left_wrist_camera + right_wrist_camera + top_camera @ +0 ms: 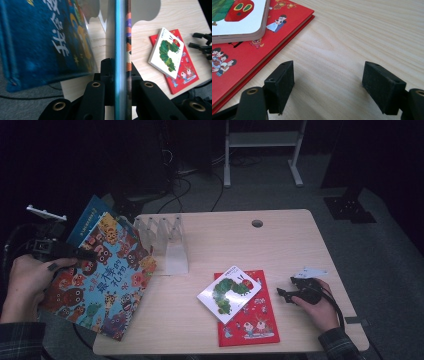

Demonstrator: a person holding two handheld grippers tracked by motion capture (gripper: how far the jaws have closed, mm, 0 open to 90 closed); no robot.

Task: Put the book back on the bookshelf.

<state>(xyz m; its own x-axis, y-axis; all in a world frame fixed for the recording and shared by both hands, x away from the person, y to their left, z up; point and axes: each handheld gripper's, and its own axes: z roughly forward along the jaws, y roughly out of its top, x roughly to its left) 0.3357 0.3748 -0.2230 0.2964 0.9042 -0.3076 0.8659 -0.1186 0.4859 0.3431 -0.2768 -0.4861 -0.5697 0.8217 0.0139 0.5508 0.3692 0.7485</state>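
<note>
- The light wooden table [280, 245] with rounded corners carries everything else, in a dim room.
- The large picture book with a cover crowded with cartoon animals [102, 275] is held up at the table's left edge, tilted, its long axis running from the near edge up and away toward the clear plastic book rack [167, 242].
- A dark blue book [90, 217] leans just behind it, off the table's left side.
- The flat red hardcover book [250, 317] lies near the front edge.
- The small white board book with a green caterpillar [229, 292] lies across its upper left corner, turned at an angle.
- The left gripper [121, 75] has its jaws clamped on the animal book's edge, seen edge-on in the left gripper view.
- The right gripper [328, 82] rests low on the table just right of the red book, jaws wide apart and holding nothing.
</note>
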